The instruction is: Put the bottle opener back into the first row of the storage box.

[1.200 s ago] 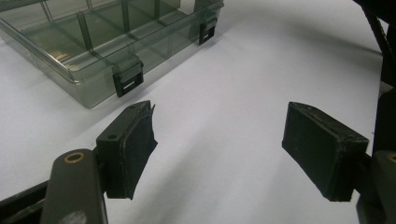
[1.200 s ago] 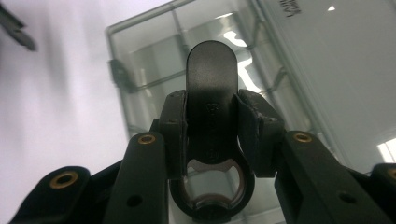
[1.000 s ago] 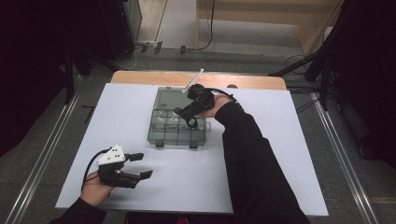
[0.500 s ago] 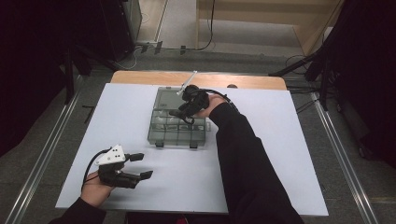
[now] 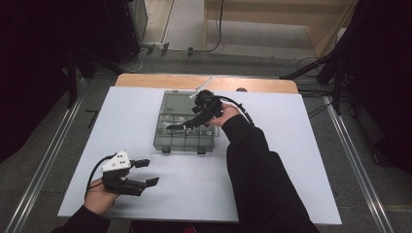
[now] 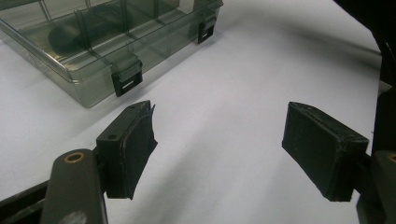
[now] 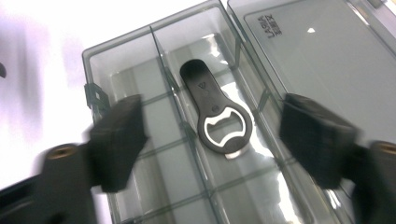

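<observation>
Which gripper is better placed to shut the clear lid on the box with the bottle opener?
Right. The right gripper hovers open over the smoky clear plastic compartment box, beside its lid; the left gripper rests well short of it.

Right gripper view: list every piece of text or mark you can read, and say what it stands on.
"LASIA" over a second, shorter word too blurred to read: moulded into the clear smoky plastic lid of the compartment box.
Small triangular emblem, no letters legible: on the black handle of the bottle opener.
</observation>
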`<control>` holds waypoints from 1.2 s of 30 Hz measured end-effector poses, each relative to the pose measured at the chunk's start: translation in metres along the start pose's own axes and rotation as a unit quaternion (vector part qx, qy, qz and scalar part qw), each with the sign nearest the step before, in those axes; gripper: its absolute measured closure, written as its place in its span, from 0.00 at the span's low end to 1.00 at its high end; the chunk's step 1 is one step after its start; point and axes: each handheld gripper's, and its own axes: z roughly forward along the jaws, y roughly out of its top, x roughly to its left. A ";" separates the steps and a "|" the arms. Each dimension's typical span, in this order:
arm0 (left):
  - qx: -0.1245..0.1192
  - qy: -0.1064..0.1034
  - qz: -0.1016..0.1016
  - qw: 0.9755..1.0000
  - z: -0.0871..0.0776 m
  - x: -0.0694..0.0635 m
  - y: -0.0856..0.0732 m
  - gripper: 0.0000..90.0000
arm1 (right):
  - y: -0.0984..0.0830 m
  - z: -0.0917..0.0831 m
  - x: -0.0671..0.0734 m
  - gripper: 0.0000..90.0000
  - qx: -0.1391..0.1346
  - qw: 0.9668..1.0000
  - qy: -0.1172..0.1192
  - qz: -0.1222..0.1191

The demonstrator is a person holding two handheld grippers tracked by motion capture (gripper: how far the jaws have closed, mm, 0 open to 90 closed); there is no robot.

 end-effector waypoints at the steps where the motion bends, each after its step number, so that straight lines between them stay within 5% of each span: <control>1: -0.002 0.001 0.000 1.000 0.000 0.000 0.000 0.27 | -0.002 -0.001 0.002 0.21 0.002 1.000 -0.003 0.002; 15: 0.002 0.003 -0.003 1.000 0.002 0.000 0.000 0.27 | -0.038 -0.016 0.028 0.23 0.001 0.999 -0.015 0.051; 23: 0.007 0.004 -0.001 1.000 0.004 0.000 0.000 0.27 | -0.054 -0.025 0.043 0.26 -0.002 0.998 -0.032 0.057; 36: 0.012 0.006 -0.002 1.000 0.004 0.002 -0.001 0.27 | -0.088 -0.039 0.058 0.26 -0.024 0.996 -0.025 0.079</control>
